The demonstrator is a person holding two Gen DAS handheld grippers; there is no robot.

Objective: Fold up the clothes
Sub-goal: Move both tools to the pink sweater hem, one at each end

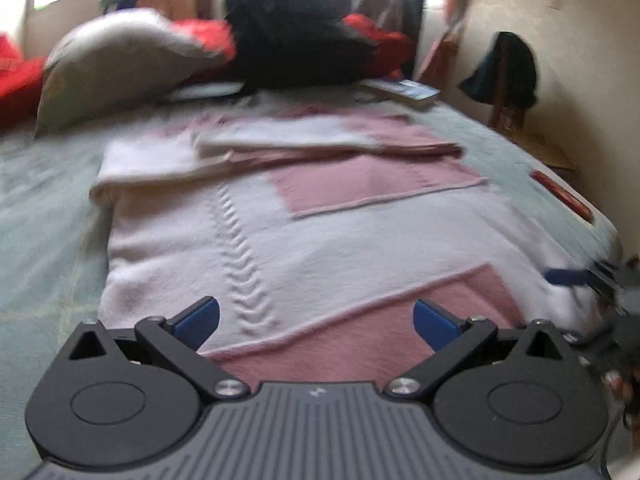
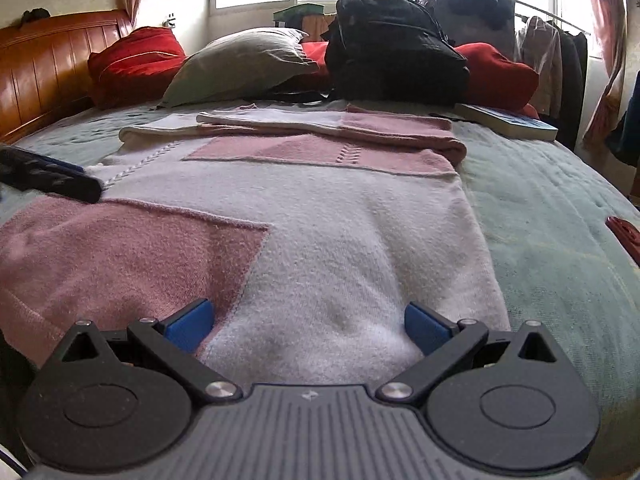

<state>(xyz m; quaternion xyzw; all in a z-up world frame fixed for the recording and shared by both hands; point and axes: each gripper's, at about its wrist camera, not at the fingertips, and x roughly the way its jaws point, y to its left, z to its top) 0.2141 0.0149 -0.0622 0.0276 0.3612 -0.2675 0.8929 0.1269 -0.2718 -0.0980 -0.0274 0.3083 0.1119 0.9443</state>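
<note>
The bed [image 2: 540,208] with a pale green cover fills both views. On it the pink and white sweater [image 2: 320,220] lies flat just in front of me, its far part folded over. Behind it, far on the bed, a grey pillow [image 2: 240,64] is on the left and a black backpack [image 2: 396,48] on the right, and a book [image 2: 508,120] lies near the right edge. My left gripper [image 1: 316,320] and my right gripper [image 2: 308,324] are low over the near edge of the sweater, jaws wide apart, holding nothing.
</note>
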